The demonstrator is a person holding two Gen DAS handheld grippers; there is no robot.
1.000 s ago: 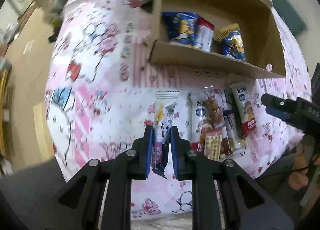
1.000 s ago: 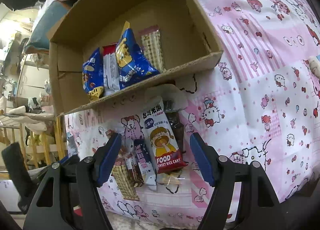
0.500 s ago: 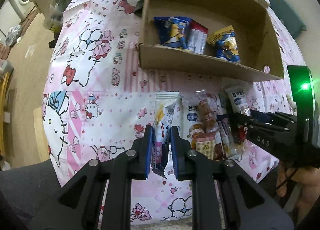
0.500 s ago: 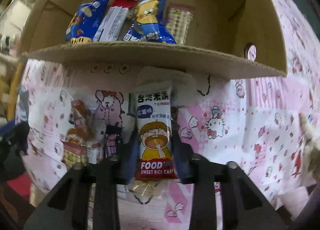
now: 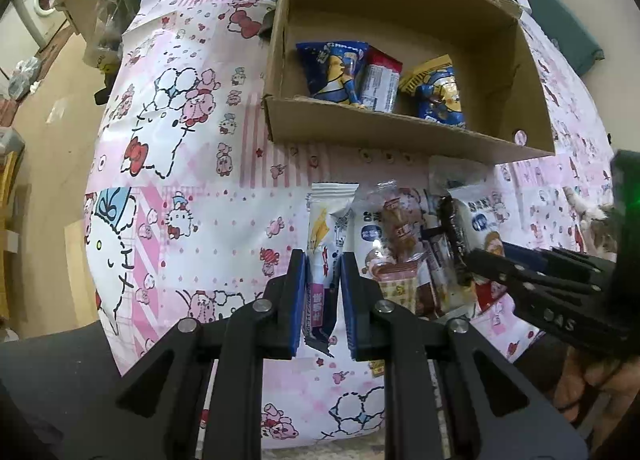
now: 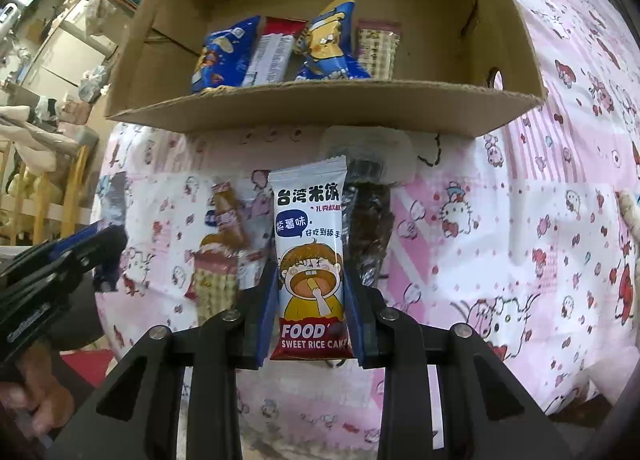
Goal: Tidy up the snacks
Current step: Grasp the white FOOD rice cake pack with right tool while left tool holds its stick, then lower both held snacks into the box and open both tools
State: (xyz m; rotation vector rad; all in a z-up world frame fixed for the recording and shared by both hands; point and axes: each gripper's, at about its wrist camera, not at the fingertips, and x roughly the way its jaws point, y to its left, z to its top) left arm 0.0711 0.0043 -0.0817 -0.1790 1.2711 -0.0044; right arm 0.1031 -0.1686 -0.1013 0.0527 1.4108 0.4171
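Observation:
My left gripper is shut on a white snack bar with yellow and purple print, its far end resting on the pink cloth. My right gripper is shut on a white rice cake packet marked FOOD SWEET RICE CAKE and holds it in front of the box; it also shows in the left wrist view. The cardboard box lies open ahead, holding blue chip bags, a red-topped packet and a checked wafer packet.
More snack packets lie in a row on the Hello Kitty cloth before the box, with a dark clear-wrapped one beside the rice cake. The cloth's left edge drops to a wooden floor.
My right gripper closed on the rice cake packet and lifted it slightly. My left gripper stays shut on its bar, its view shifted a little.

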